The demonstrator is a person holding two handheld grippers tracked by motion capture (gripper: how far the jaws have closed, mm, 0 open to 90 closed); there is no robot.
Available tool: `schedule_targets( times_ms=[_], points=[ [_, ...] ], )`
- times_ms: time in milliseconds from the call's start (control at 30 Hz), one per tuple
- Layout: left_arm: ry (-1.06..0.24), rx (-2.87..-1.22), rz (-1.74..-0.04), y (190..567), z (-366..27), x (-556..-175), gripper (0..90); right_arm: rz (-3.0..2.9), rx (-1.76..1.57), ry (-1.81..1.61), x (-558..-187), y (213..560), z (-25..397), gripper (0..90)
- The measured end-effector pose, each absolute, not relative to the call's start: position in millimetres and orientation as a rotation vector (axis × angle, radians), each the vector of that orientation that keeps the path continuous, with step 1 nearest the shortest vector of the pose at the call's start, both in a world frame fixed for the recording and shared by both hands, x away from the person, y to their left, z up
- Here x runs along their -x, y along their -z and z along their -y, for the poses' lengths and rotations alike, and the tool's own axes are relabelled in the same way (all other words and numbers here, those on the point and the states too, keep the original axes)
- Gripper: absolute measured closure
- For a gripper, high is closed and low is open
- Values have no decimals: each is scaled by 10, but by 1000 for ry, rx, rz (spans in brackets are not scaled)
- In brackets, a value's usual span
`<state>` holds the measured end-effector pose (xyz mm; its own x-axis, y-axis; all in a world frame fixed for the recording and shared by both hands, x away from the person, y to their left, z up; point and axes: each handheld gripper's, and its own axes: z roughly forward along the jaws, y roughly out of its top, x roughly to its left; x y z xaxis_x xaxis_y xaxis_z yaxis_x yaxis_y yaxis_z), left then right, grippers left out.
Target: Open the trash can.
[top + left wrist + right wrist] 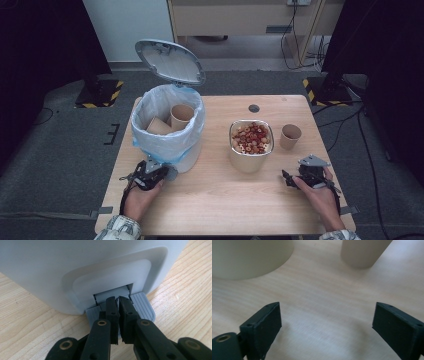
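Observation:
A white pedal bin point(167, 132) lined with a pale blue bag stands on the table's left half, its grey lid point(169, 61) tipped up and back. Two brown paper cups point(181, 115) lie inside. My left gripper point(165, 172) is shut, and its tips rest on the grey ribbed pedal point(143, 306) at the foot of the bin point(75, 262); the left gripper point(117, 300) has nothing between its jaws. My right gripper point(286, 176) sits low over the table at the front right. In its own view the right gripper point(325, 320) is open over bare wood.
A beige bowl point(251, 145) of red and cream pieces stands at mid-table, seen as the bowl point(247, 257) ahead-left of the right jaws. An upright paper cup point(290, 136) is to its right, the same cup point(363, 251) ahead. Wooden table point(225, 205).

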<state>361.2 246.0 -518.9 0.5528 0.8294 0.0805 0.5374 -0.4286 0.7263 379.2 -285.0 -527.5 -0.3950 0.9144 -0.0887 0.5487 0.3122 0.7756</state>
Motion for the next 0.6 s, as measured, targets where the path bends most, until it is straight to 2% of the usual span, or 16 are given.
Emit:
schedule_targets(
  times_ms=[133, 267, 600],
  points=[
    [-575, -2132, -1094, 5190, -2459, -3611, 856, -1944, -1263, -941, -3929, 5220, 2931, 170],
    [-574, -2131, -1094, 5190, -2461, -3611, 856, -1908, -1283, -1007, -4061, 5216, 2978, 169],
    [-575, -2131, -1094, 5191, -2460, -3611, 856, -1894, -1365, -1068, -4285, 5153, 3041, 109]
  ],
)
